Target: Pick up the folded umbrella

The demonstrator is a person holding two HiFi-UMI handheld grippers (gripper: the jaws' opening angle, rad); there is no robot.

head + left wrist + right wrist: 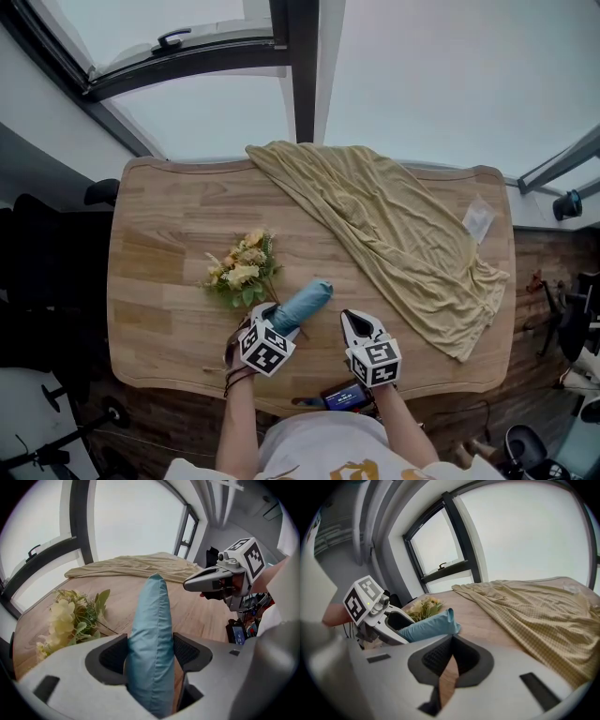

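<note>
1. The folded cloth umbrella [305,302] is light blue all over.
2. The big wooden table [159,253] is light brown with thin darker lines.
3. The crumpled soft cloth [394,225] is sandy yellow with tiny checks.
4. The small bunch of flowers [242,270] is pale yellow with green leaves.
5. The left gripper [278,321] and right gripper [349,319] are pale grey plastic with black pads [112,656]. Their cubes have black-and-white square marks.

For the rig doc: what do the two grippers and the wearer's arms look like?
Left gripper and right gripper: pale grey bodies, dark textured pads inside the jaws, each with a white cube of black square markers. Dark bands on the left wrist; white top with yellow print.
</note>
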